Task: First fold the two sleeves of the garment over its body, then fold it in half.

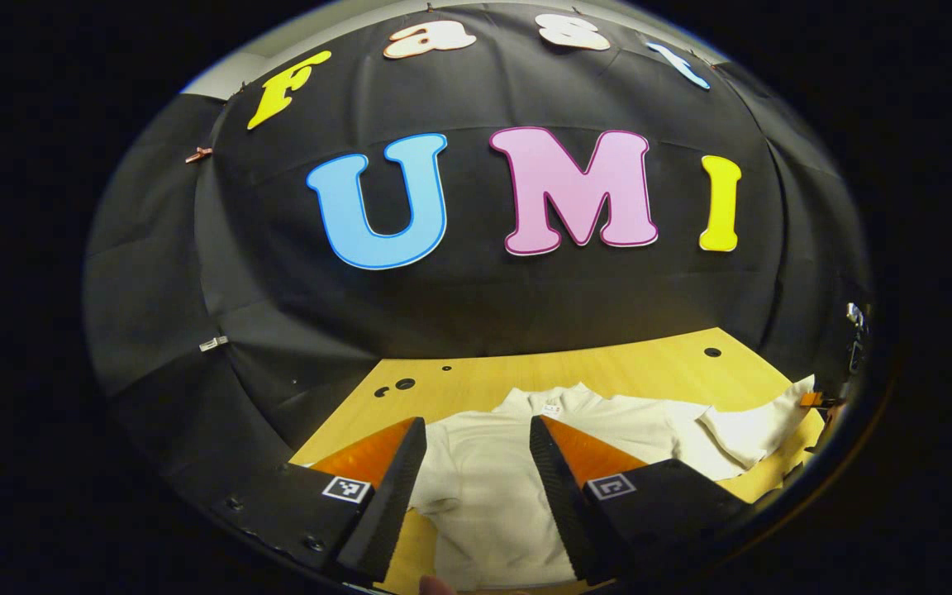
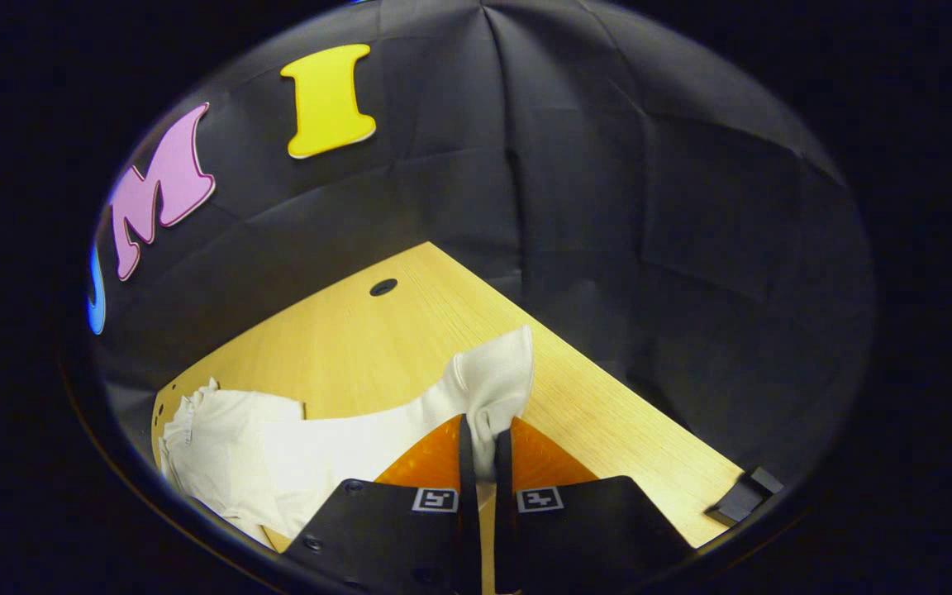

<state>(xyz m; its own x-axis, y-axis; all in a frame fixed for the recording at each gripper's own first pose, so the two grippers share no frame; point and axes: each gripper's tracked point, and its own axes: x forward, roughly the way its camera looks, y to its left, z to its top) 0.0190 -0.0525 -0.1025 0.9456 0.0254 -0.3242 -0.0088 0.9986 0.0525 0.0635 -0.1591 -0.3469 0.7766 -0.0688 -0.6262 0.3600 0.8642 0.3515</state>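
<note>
A white garment [image 1: 492, 487] lies flat on the wooden table [image 1: 641, 364], collar toward the back wall. My left gripper [image 1: 476, 446] is open above its body, fingers apart on either side of the cloth with nothing between them. One sleeve [image 1: 753, 430] lies bunched out to the right. In the right gripper view that sleeve [image 2: 492, 380] rises off the table with its cuff end standing up, and my right gripper [image 2: 483, 442] is shut on it. The garment's body [image 2: 278, 463] stretches away to the left.
The table [image 2: 377, 347] has bare wood behind and beside the garment, with a few round holes [image 2: 383, 287] near its back edge. A small dark block [image 2: 742, 496] sits at the table's right edge. Black cloth walls close the booth around.
</note>
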